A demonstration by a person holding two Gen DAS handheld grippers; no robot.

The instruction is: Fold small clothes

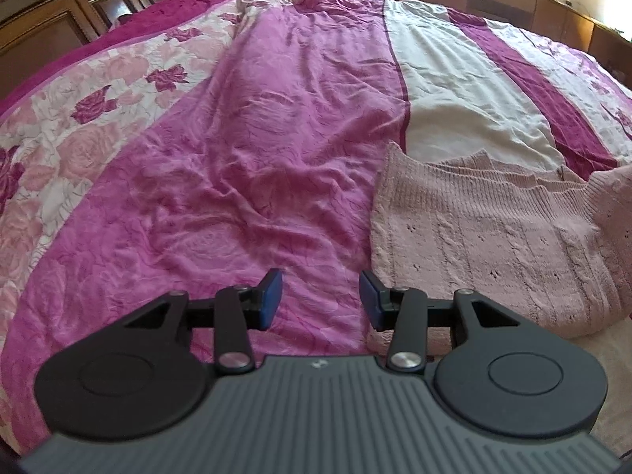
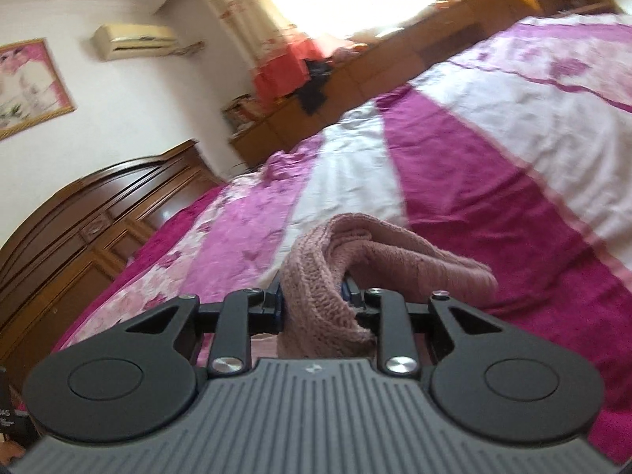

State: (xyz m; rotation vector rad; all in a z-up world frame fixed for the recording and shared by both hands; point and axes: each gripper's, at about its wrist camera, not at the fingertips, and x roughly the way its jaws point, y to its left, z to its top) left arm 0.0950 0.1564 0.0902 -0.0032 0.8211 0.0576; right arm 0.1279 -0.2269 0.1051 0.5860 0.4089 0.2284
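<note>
On the bed, over the pink floral bedspread (image 1: pixel 245 181), my left gripper (image 1: pixel 320 300) hangs with its blue pads (image 1: pixel 271 298) spread apart and nothing between them. Just to its right lies the pale pink knitted sweater (image 1: pixel 489 237), spread flat on the cover, its near edge running under my right-hand finger in the left wrist view.

My right gripper (image 2: pixel 312 296) is pinched on a bunched fold of that same pink knit (image 2: pixel 316 288), which rises between the fingers and drapes forward in a loose roll above the magenta and white stripes of the spread (image 2: pixel 493 150).

A small pale logo (image 2: pixel 312 367) sits on the ribbed grey body of each gripper, too small to read. At the lower left edge of the right wrist view a dark object carries some white lettering (image 2: pixel 4 420), cut off and unreadable.

Beyond the bed stand a carved wooden headboard (image 2: pixel 79 221), a framed picture (image 2: pixel 27 83) and a wall air conditioner (image 2: pixel 134 39). Low wooden cabinets (image 2: pixel 355 87) along the bedside hold a blurred heap of red and dark cloth (image 2: pixel 292 71).
</note>
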